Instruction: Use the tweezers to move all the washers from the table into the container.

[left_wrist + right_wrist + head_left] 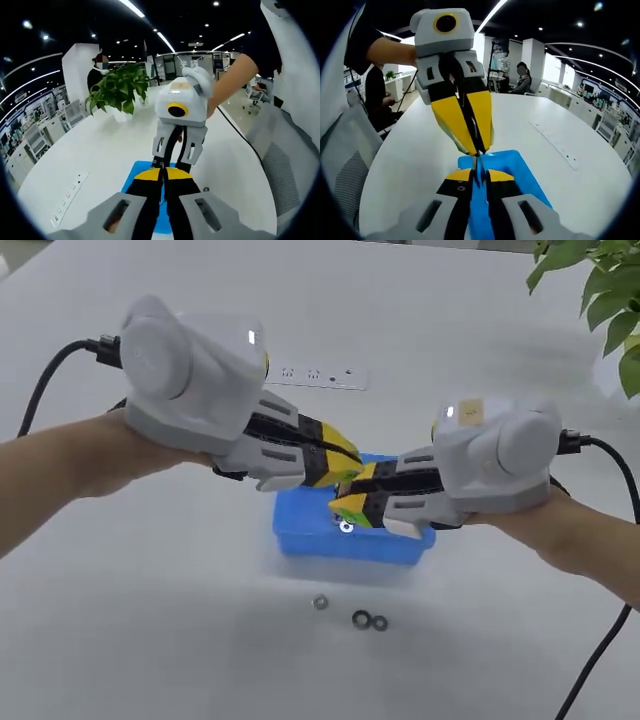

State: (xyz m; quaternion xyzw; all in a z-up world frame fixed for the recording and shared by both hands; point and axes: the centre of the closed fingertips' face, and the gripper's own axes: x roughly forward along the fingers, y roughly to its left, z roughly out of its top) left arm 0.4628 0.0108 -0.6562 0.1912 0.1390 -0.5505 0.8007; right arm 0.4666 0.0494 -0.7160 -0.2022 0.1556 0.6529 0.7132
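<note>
**Grippers meet over the blue container; three washers on the table**

The white table [150,640] runs wide and bare; the gripper views show an open office beyond it, with strip lights on a dark ceiling, white columns and people at far desks; a grey mesh chair [280,165] stands at the table's edge. A white power strip [315,375] lies on the far side of the table; a leafy plant [600,290] reaches in at the far right; black cables trail from both grippers.

The blue container [340,545] sits mid-table; the two grippers meet tip to tip above it and hide most of its inside. The left gripper [345,455] comes in from the left with its yellow jaws pressed together; whether anything sits between them cannot be told. The right gripper [340,502] comes in from the right, its jaws clamped on thin dark tweezers [479,176].

One washer [345,527] shows just under the tips, over the container; held or lying inside, I cannot tell. Three washers lie on the table near the container's front: one alone [320,602]; a pair [370,620] to its right, touching.
</note>
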